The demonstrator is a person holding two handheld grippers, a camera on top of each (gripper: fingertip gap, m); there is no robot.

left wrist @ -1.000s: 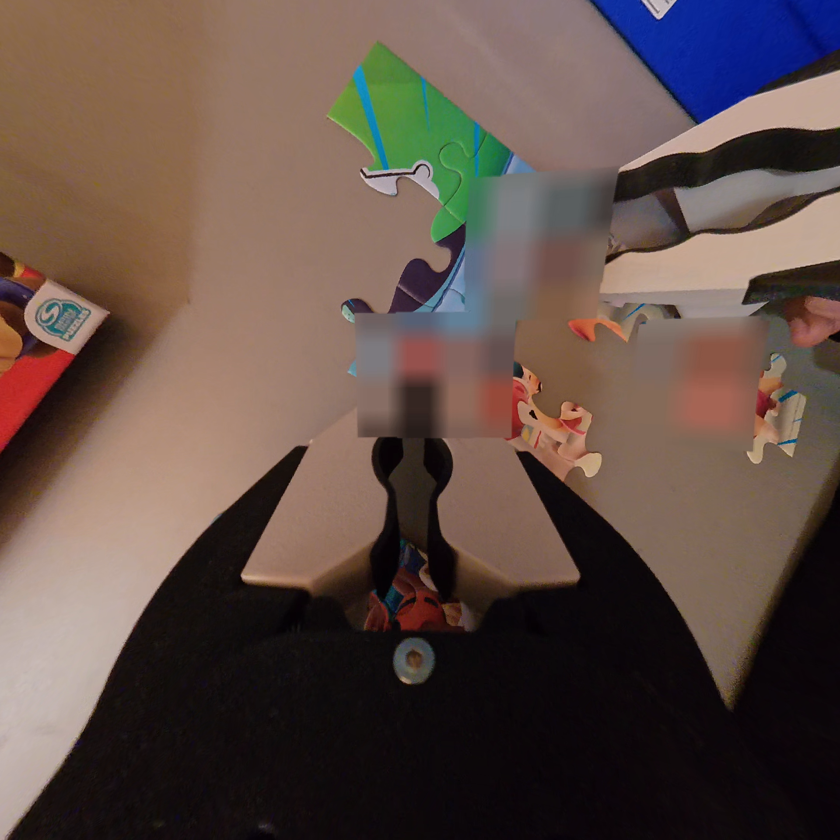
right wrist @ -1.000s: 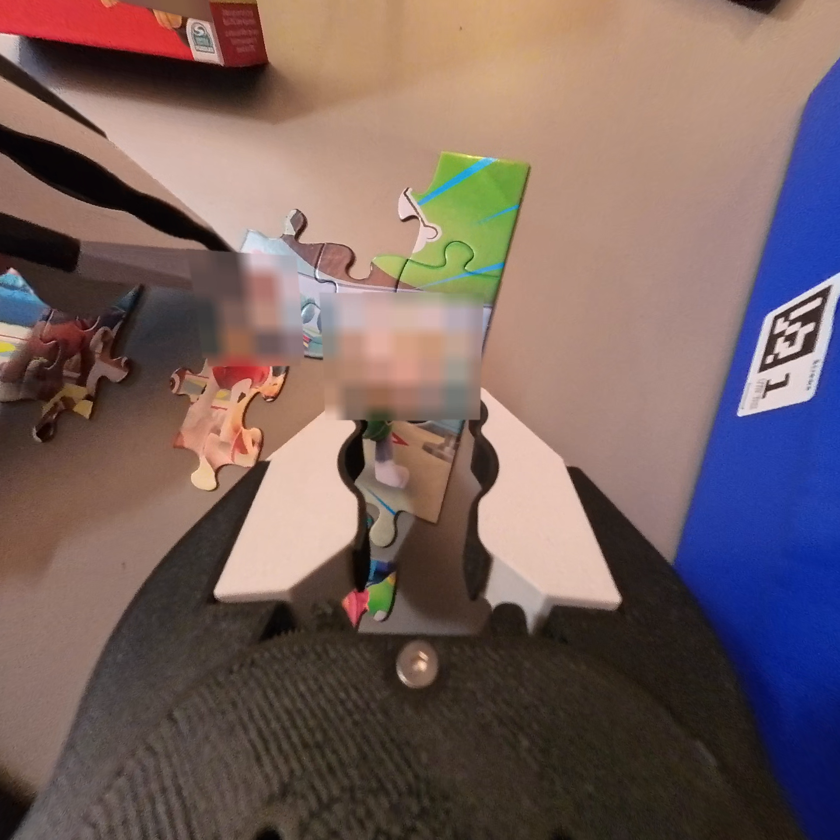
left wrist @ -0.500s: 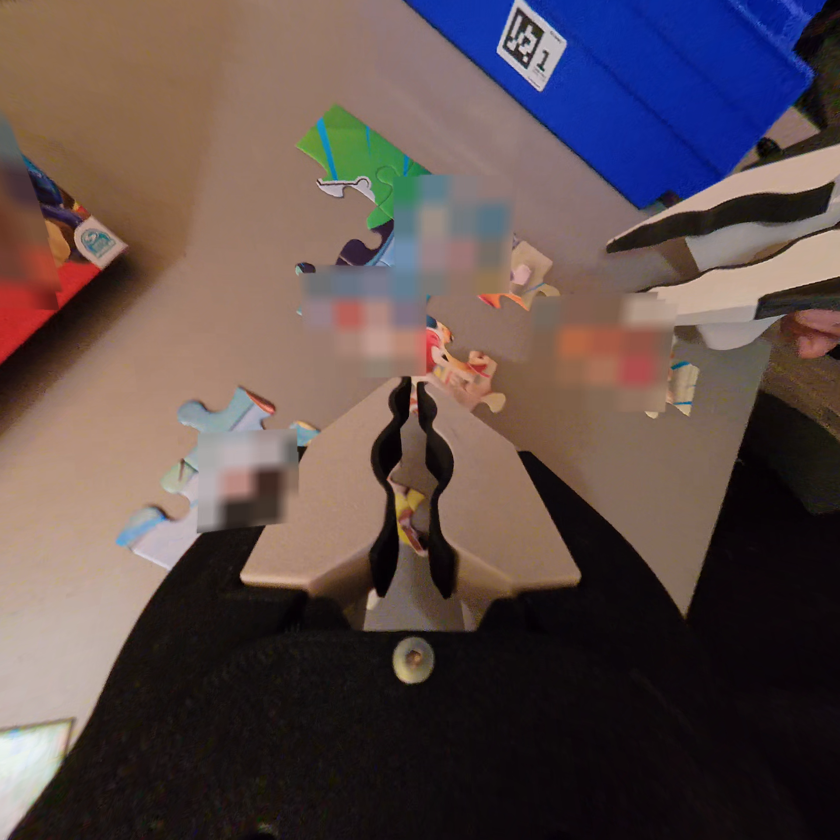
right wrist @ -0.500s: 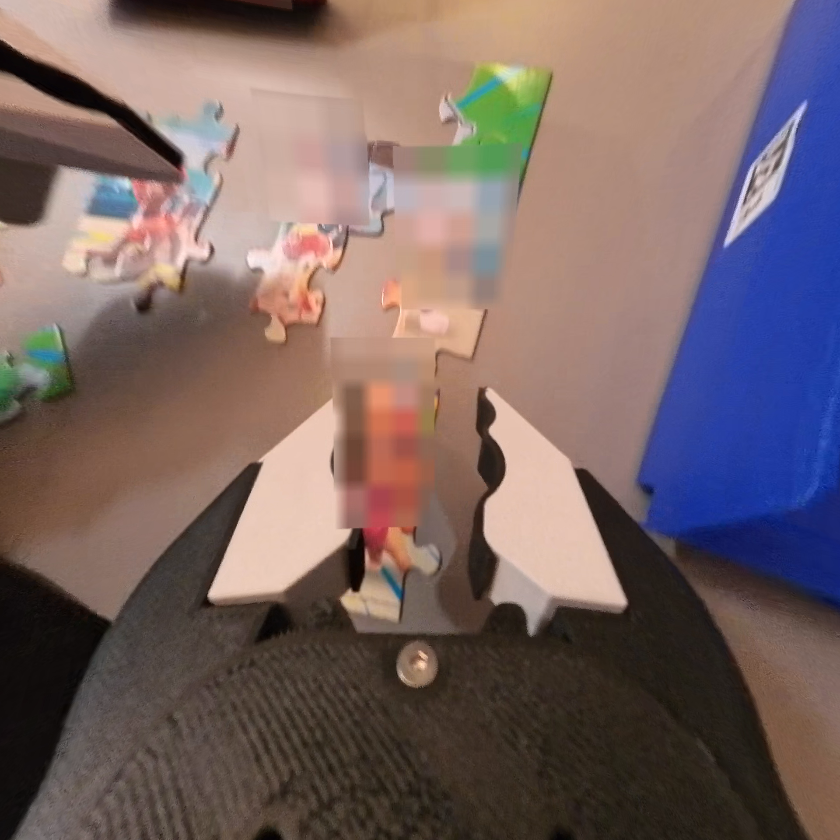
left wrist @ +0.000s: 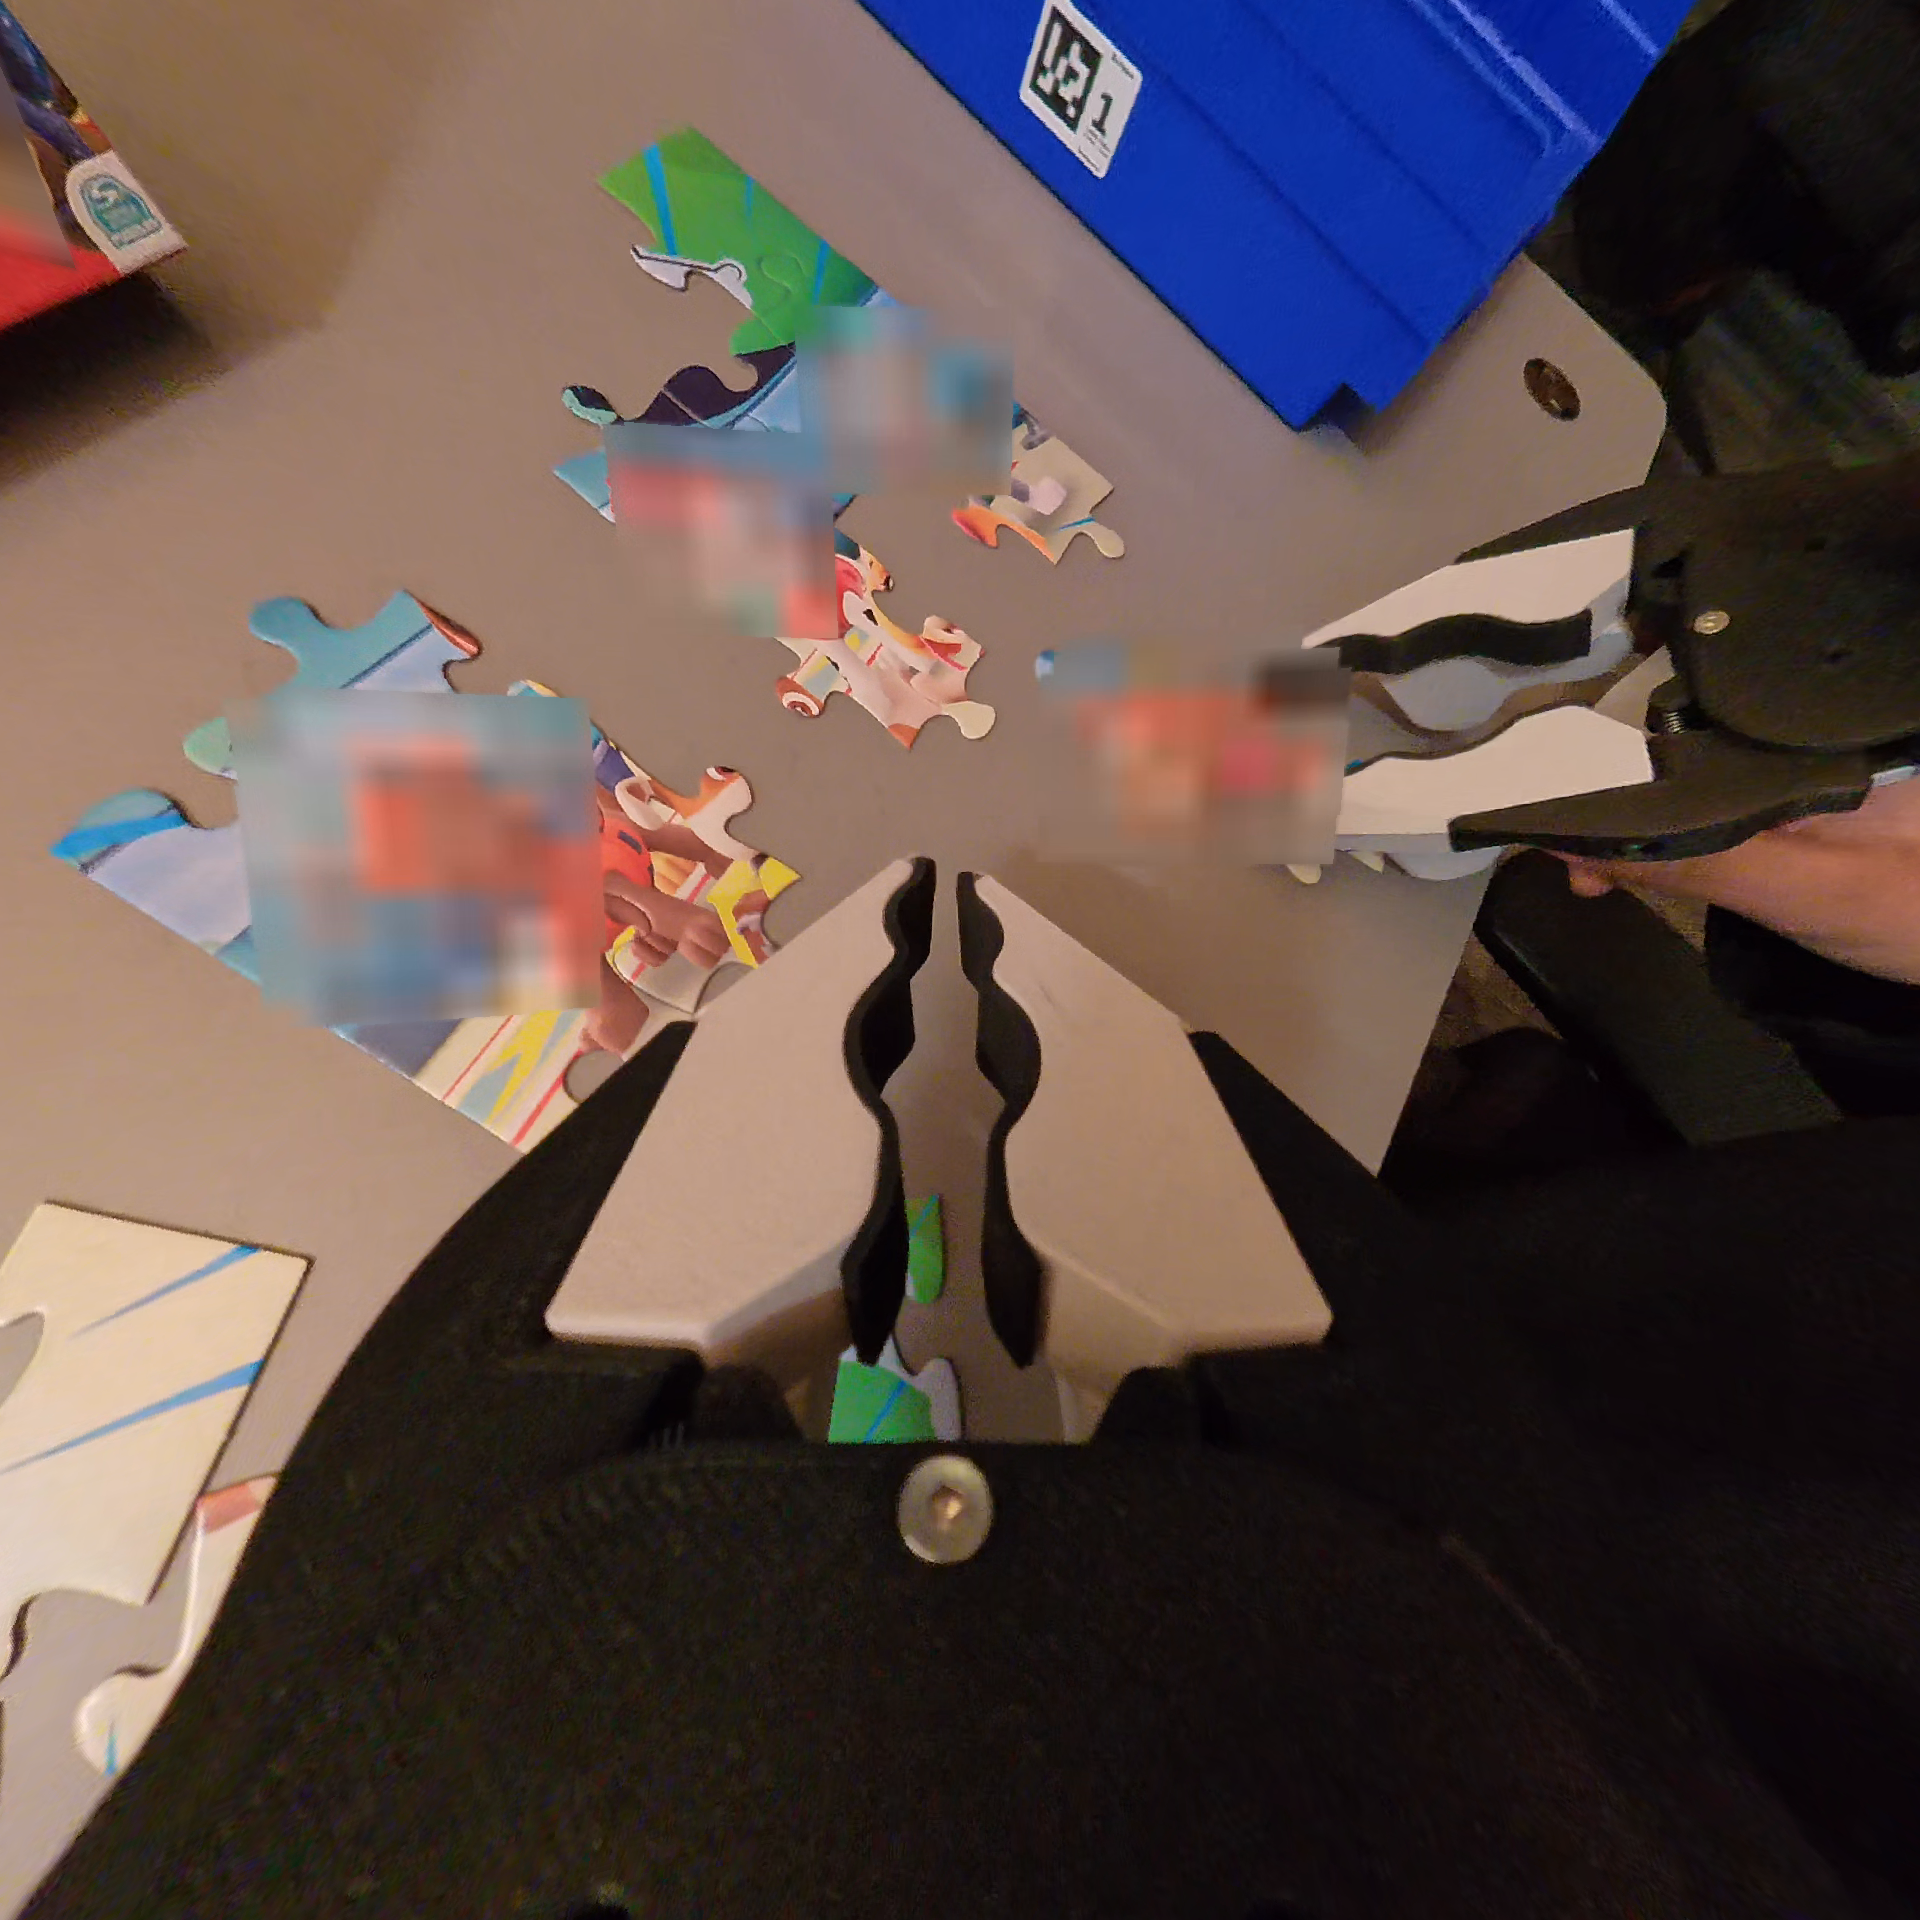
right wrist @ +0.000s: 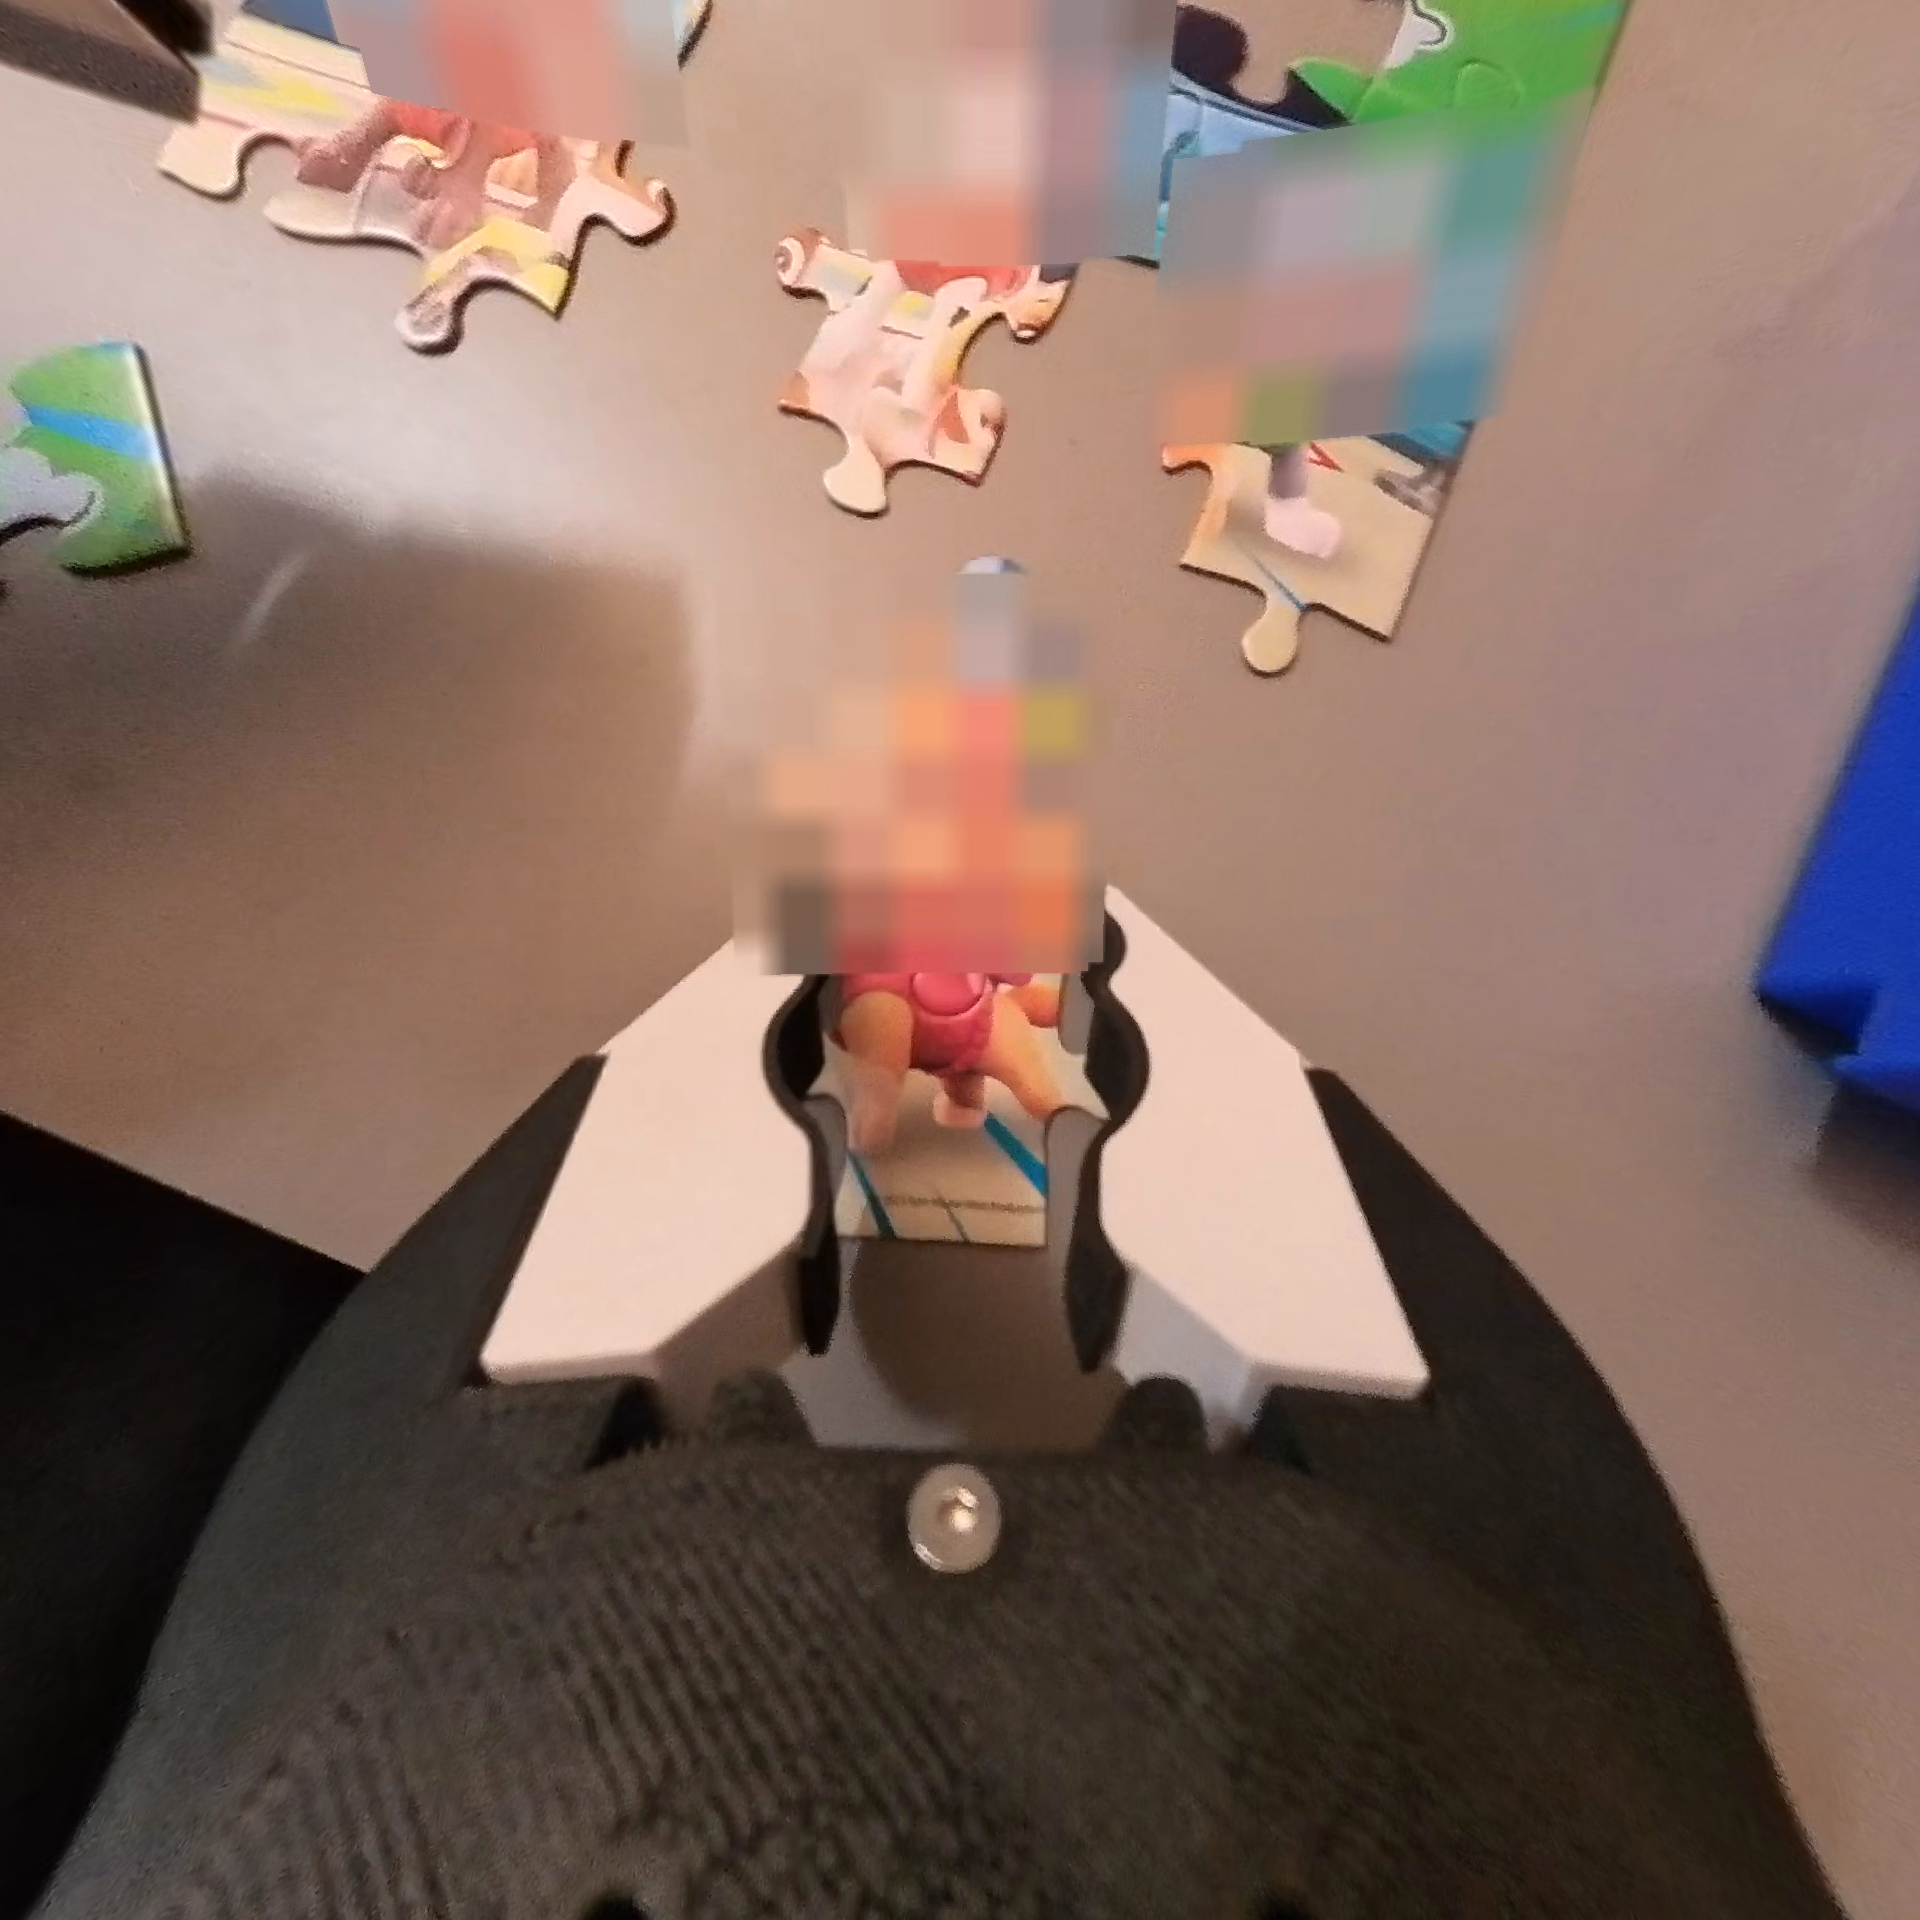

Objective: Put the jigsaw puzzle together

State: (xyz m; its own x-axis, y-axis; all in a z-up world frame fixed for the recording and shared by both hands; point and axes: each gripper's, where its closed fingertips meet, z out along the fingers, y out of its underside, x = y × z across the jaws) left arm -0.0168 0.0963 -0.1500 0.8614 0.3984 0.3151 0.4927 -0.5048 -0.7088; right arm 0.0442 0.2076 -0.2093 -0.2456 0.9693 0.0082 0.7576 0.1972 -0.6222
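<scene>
My right gripper (right wrist: 951, 966) is shut on a flat puzzle piece (right wrist: 935, 1122) with a pink and orange figure. Both pads touch the piece's side edges low over the grey table (right wrist: 416, 727). The left wrist view shows this gripper (left wrist: 1340, 717) at the right, near the table's edge. My left gripper (left wrist: 937, 878) hovers above the table with its fingertips nearly together and only bare table in the slit between them. A joined group of pieces (left wrist: 675, 862) lies just left of it. A loose piece (left wrist: 894, 675) lies ahead of it.
A green-cornered joined group (left wrist: 727, 239) lies farther back, and a single piece (left wrist: 1049, 509) beside it. A blue bin (left wrist: 1299, 208) stands at the back right and a red box (left wrist: 62, 260) at the far left. Pale pieces (left wrist: 114, 1382) lie near left. The table edge (left wrist: 1455, 987) runs on the right. My right fingertips sit around 15 cm from my left ones.
My left gripper has drawn back, so more pieces show. The right gripper moved back over a loose piece, which lay against one finger half a second ago; both pads now touch it.
</scene>
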